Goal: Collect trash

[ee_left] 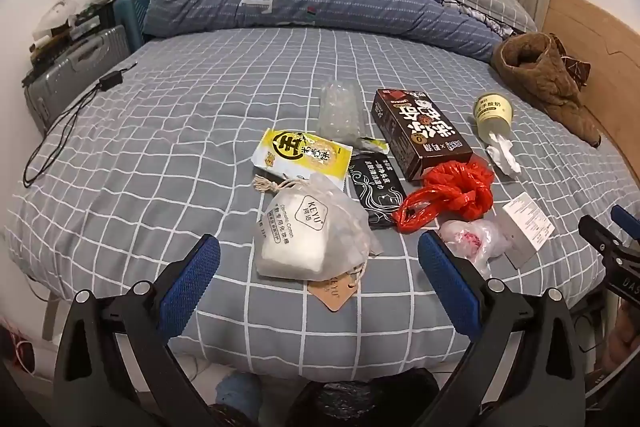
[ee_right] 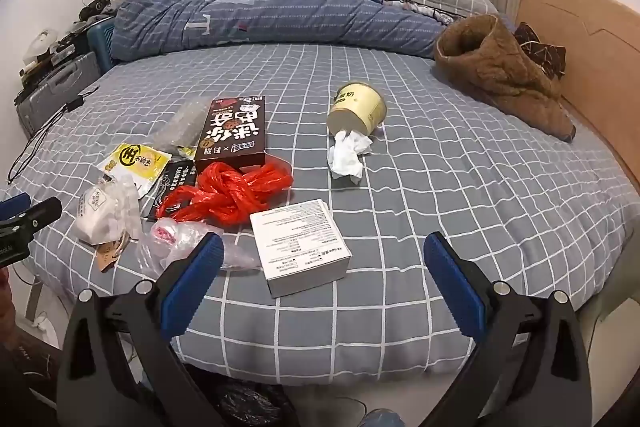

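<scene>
Both grippers hovered over the near edge of the bed (ee_left: pixel 160 131), jaws spread wide and empty. The left gripper (ee_left: pixel 320 283) pointed at a clear pouch of cotton pads (ee_left: pixel 308 235); the right gripper (ee_right: pixel 324 283) faced a white box (ee_right: pixel 300 247). The trash lay clustered on the grey checked sheet: a yellow snack wrapper (ee_left: pixel 300 155), a black sachet (ee_left: pixel 372 187), a brown carton (ee_left: pixel 416 131), a knotted red plastic bag (ee_left: pixel 452 195), and, farther right, a tipped yellow cup (ee_right: pixel 358 107) spilling crumpled tissue (ee_right: pixel 348 155).
</scene>
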